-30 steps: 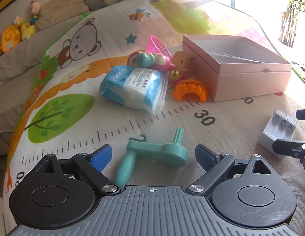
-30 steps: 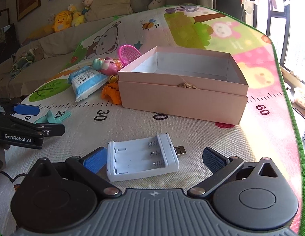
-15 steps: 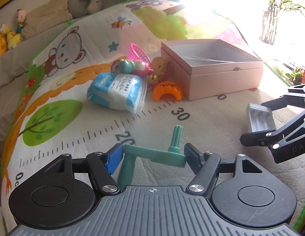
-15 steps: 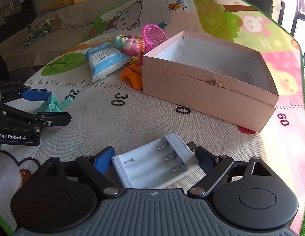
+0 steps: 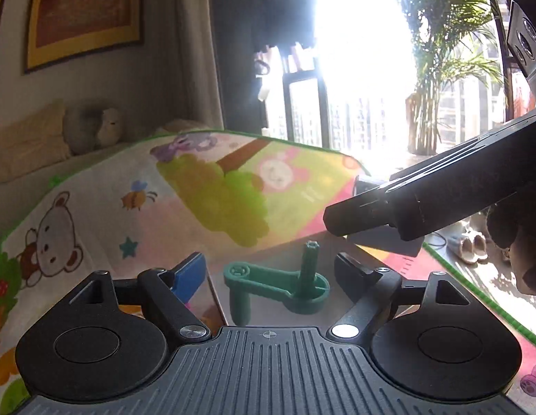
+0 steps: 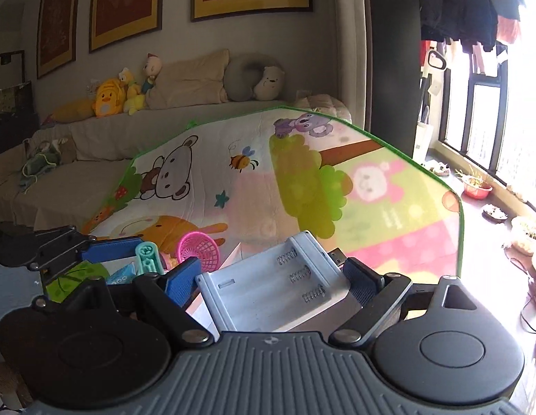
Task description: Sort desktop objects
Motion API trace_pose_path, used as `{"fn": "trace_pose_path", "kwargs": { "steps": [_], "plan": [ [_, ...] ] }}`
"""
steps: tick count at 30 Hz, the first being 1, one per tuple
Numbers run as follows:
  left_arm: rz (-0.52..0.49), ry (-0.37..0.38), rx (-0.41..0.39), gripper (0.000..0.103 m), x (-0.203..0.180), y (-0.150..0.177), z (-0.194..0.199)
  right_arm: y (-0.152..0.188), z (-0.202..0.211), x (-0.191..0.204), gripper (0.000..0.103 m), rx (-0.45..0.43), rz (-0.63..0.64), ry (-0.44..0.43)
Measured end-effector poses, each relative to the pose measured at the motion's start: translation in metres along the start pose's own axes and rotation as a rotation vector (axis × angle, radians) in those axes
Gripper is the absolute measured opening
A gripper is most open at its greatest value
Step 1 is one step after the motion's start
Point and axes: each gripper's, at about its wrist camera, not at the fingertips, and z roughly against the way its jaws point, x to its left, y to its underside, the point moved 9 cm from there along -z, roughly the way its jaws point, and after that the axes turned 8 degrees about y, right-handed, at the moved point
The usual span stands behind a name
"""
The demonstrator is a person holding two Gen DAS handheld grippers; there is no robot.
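Left tongs [image 5: 268,273], spread wide: a green plastic crank toy [image 5: 278,285] lies between the blue-padded finger [image 5: 188,275] and the dark finger opposite, clear of both pads, resting on the grey floor inside the pink box [image 5: 216,306], of which only an inner wall and part of the floor show. Above and to the right of the crank toy, the black body of the right tongs crosses the left-wrist view against the bright window.

Right tongs [image 6: 273,278], pinching a white battery charger [image 6: 271,287]: the pads press its two long sides, its three spring bays face up, and its USB plug [image 6: 337,254] projects forward, away from the camera. The charger is held in the air above the play mat [image 6: 371,186]. Left of the charger, a blue pad of the left tongs sits beside the round hub of the crank toy; just beyond these lie a pink mesh basket [image 6: 198,249] and a blue tissue pack [image 6: 124,275]. Behind the mat, a sofa [image 6: 95,138] carries plush toys and cushions.
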Motion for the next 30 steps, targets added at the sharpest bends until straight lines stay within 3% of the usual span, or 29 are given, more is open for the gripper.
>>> {"fn": "trace_pose_path", "kwargs": {
  "steps": [1,3,6,8,10,12,14,19,23,28,29,30],
  "plan": [
    [0.007,-0.019,0.016,0.089,0.005,0.004,-0.007,0.002,-0.012,-0.006,0.100,0.017,-0.024,0.017],
    [0.047,-0.037,0.033,0.097,0.016,0.017,-0.005,0.012,-0.028,-0.016,0.101,0.042,-0.050,0.048],
    [0.106,-0.068,0.049,0.099,0.034,0.044,0.013,0.041,-0.048,-0.032,0.100,0.078,-0.042,0.142],
    [0.138,-0.109,0.079,0.099,0.048,0.067,0.025,0.065,-0.066,-0.039,0.094,0.133,-0.001,0.227],
    [0.165,-0.150,0.122,0.099,0.065,0.093,0.037,0.083,-0.080,-0.038,0.076,0.188,0.034,0.249],
    [0.188,-0.192,0.169,0.099,0.078,0.117,0.049,0.093,-0.089,-0.031,0.067,0.218,0.072,0.254],
    [0.218,-0.215,0.206,0.099,0.088,0.137,0.060,0.095,-0.090,-0.019,0.067,0.197,0.153,0.291],
    [0.288,-0.266,0.238,0.100,0.106,0.163,0.086,0.090,-0.095,0.013,0.067,0.180,0.205,0.196],
    [0.296,-0.372,0.268,0.101,0.122,0.172,0.105,0.066,-0.077,0.043,0.067,0.071,0.255,0.226],
    [0.323,-0.465,0.282,0.101,0.145,0.182,0.123,0.065,-0.027,0.135,0.066,-0.056,0.415,0.079],
    [0.337,-0.477,0.282,0.101,0.150,0.184,0.126,0.074,-0.022,0.156,0.064,-0.060,0.471,0.053],
    [0.352,-0.489,0.285,0.101,0.154,0.188,0.129,0.085,-0.021,0.177,0.055,-0.060,0.543,0.040]
  ]
}}
